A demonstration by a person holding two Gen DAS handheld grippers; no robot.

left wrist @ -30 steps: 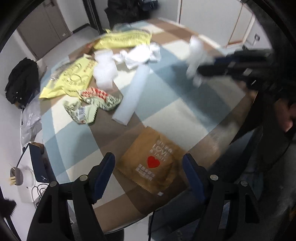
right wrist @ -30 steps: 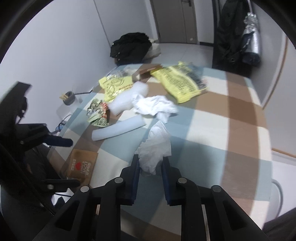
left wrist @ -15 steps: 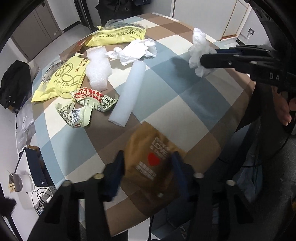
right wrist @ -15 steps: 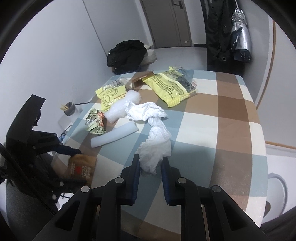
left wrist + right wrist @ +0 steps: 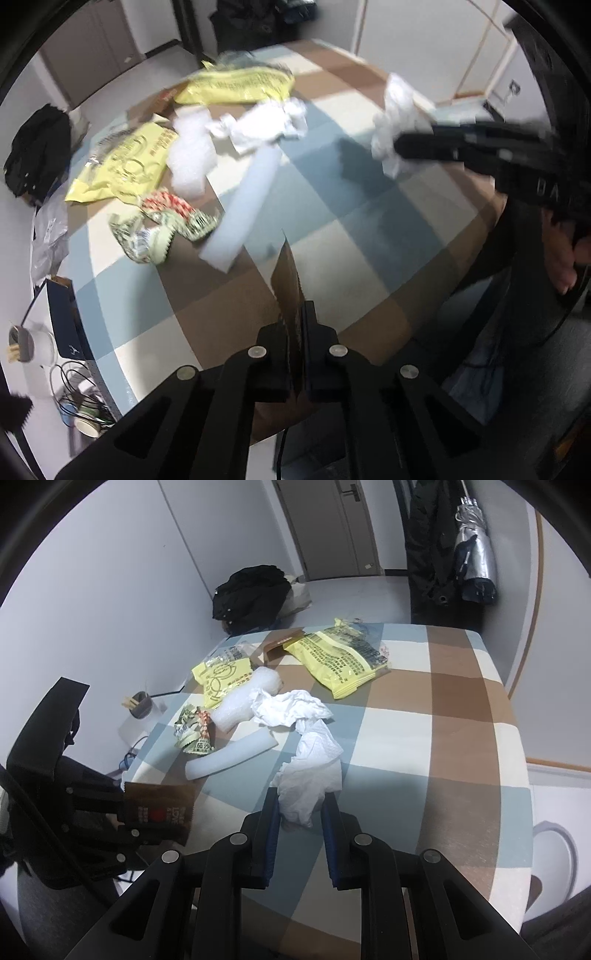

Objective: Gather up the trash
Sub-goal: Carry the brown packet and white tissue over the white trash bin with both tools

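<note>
1. Brown snack wrapper (image 5: pixel 290 280) with a red heart is pinched edge-on in the left claw (image 5: pixel 295 328), lifted off the checked table (image 5: pixel 461 716).
2. Crumpled white tissue (image 5: pixel 310 782) is clamped in the right claw (image 5: pixel 299 812), above the table.
3. On the table: 2 yellow bags (image 5: pixel 343 657), a white foam strip (image 5: pixel 232 757), bubble wrap (image 5: pixel 251 698), and another tissue wad (image 5: pixel 291 709).

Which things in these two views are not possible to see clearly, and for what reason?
- Brown packet, left wrist view: seen edge-on between the left gripper fingers, so its print is hidden.
- Tissue, right wrist view: its lower end is hidden behind the right gripper fingers.
- Yellow bags, left wrist view: text lost to motion blur.
- Where the trash goes: no bin shows in either view.
</note>
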